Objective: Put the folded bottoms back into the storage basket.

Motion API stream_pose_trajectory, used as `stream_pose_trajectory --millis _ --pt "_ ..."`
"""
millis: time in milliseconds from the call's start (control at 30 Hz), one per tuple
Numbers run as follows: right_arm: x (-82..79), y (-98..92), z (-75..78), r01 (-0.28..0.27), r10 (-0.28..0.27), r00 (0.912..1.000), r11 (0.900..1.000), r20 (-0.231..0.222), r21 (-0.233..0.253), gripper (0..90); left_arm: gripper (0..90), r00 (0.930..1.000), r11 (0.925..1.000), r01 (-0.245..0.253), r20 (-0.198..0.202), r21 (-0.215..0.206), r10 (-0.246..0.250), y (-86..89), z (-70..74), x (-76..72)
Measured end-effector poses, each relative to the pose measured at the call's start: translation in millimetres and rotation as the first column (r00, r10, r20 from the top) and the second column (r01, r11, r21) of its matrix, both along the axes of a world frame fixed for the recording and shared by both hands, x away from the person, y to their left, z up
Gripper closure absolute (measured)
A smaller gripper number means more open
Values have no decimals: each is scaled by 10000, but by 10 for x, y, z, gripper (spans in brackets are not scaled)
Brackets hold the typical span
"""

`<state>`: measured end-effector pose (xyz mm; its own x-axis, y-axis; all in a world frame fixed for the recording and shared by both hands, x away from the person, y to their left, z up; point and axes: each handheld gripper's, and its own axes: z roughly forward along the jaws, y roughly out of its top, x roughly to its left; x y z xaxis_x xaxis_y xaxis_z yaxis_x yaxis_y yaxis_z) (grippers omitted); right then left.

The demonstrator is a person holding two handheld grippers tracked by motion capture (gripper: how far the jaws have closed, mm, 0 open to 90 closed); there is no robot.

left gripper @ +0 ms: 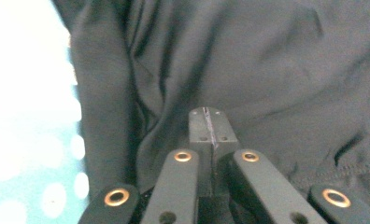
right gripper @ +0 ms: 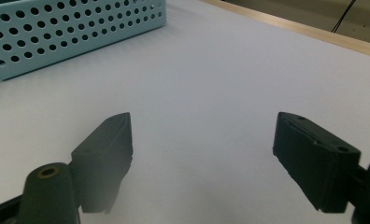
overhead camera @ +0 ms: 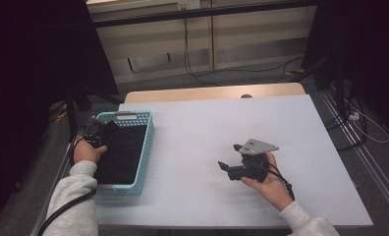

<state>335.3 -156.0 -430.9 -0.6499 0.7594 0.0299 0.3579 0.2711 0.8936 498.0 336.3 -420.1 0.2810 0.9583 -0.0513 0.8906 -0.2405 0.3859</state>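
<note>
While the dark cloth lies inside the light blue basket, the left gripper sits at the basket's near-left corner, right over the cloth's edge. Seen in the left gripper view, the cloth is soft and wrinkly, with folds running up and down, and it spreads out behind and around the tips of the left gripper. The two black jaws are pressed tight together — no gap shows between them. The tips sit against the cloth, but I cannot tell if a bit of cloth is pinched between them. A blurry patch of the blue basket shows at the left side of that view.

The basket stands at the left side of the white table, with holes all along its wall. The cloth takes up most of the basket's floor.

The right gripper is well apart from the basket, held low above the table in the person's right hand. In the right gripper view, its jaws stand wide apart — the right gripper holds nothing, and bare white table shows between them. The basket's wall is farther off, at the upper left of that view.
</note>
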Motion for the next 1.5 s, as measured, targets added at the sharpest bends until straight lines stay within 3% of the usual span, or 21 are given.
stream_pose_trajectory --millis 33,133,267,433,567,967,1067,1367,1500 --pt "1 -6 -1 -7 7 10000 10000 -5 -17 191 900 10000 9999 -57 -82 -88 56 0 8 4" --pt "7 -26 -1 33 -33 10000 10000 -16 -20 191 890 9997 10000 42 241 38 -43 -18 50 -4" --pt "8 -52 4 82 -82 10000 10000 -27 -33 191 798 9990 9998 193 404 38 -194 -51 123 -18" --pt "-3 -113 8 142 -142 9999 9999 -31 -85 191 705 9979 9990 342 564 -298 -324 -110 218 -38" --pt "-15 -195 6 298 -298 9995 9995 -62 -53 191 643 9974 9972 484 560 -571 -452 -160 270 -57" --pt "-85 -386 14 533 -533 9986 9986 -47 -46 191 486 9966 9948 599 608 -819 -550 -323 380 -67" --pt "-91 -448 8 569 -569 9983 9984 -115 -12 191 448 9946 9942 841 661 -665 -797 -374 425 -68" --pt "-137 -549 3 746 -745 9971 9972 -172 88 190 307 9889 9865 1189 1030 -1122 -1074 -517 544 -89" --pt "-170 -584 -9 773 -772 9968 9970 -203 25 190 270 9831 9822 1530 1179 -1086 -1401 -602 609 -88"
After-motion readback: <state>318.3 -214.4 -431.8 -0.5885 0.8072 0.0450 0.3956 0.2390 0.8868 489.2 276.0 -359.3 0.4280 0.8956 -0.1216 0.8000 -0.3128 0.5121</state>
